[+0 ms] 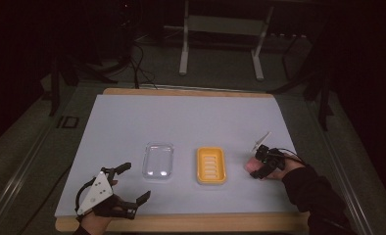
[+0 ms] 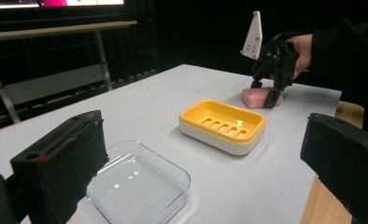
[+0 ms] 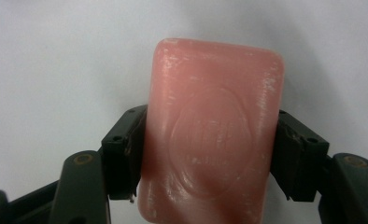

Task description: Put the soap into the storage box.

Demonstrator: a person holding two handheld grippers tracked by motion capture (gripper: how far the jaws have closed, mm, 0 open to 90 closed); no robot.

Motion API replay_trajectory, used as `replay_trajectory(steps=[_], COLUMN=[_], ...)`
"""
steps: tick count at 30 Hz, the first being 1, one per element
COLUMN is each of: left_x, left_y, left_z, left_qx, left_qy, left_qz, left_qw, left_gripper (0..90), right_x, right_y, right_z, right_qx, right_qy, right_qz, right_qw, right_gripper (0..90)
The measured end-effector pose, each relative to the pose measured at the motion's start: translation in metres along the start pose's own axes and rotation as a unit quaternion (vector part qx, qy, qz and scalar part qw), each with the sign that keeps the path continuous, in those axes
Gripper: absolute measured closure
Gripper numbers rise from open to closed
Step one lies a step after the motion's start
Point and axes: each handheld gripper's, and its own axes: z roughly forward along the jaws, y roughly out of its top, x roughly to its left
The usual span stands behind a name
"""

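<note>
At the right side of the white sheet (image 1: 181, 117), our right gripper (image 1: 261, 165) clenches the pink soap bar (image 3: 210, 135) across its width, one jaw on each long side, the bar lying on the table just right of the yellow soap dish (image 1: 211, 165). We judge the dish's slotted tray is the bar's likely destination. The clear lid (image 1: 158, 160) lies left of the dish, leaving it free. Our left gripper (image 1: 132, 188) rests released, holding nothing. An oval stamp marks the soap; its lettering is too faint to read.

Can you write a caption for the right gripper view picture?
Right gripper squeezes a pink soap bar between its black jaws on the white table.
</note>
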Motion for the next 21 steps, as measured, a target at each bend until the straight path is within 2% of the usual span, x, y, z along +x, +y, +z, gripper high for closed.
replay_trajectory(steps=[1,3,7,8,10,15,18,19,21], left_x=[0.000,0.000,-0.001,-0.001,-0.001,-0.001,-0.001,-0.001,-0.002], left_y=[0.000,0.000,0.000,0.000,0.000,0.000,0.000,0.000,0.000], left_z=[0.000,0.000,0.000,0.001,0.001,0.001,0.001,0.001,0.001], left_qx=[0.001,0.000,0.001,0.001,0.002,0.003,0.002,0.002,0.002], left_qy=[-0.001,-0.001,-0.001,-0.001,-0.001,-0.001,0.000,0.000,0.002], left_qz=[0.000,0.000,0.000,0.000,0.001,0.003,0.001,0.002,0.002], left_qw=[1.0000,1.0000,1.0000,1.0000,1.0000,1.0000,1.0000,1.0000,1.0000], left_gripper=[0.7,0.7,0.7,0.7,0.6,0.6,0.7,0.7,0.7], right_x=[0.000,0.002,0.006,0.006,0.007,0.006,0.002,0.002,0.003], right_y=[0.001,0.003,0.008,0.008,0.008,0.013,0.016,0.016,0.018], right_z=[0.000,0.000,0.000,0.000,0.000,0.001,0.000,0.000,-0.001], right_qx=[0.004,0.012,0.034,0.034,0.035,0.045,0.051,0.052,0.065], right_qy=[0.000,-0.005,-0.018,-0.022,-0.025,-0.032,-0.027,-0.024,-0.040], right_qz=[0.000,0.024,0.044,0.066,0.114,0.164,0.215,0.226,0.243], right_qw=[1.0000,0.9996,0.9983,0.9970,0.9926,0.9849,0.9748,0.9725,0.9671], right_gripper=[35.6,36.0,36.8,36.8,36.8,37.0,37.0,37.0,37.1])
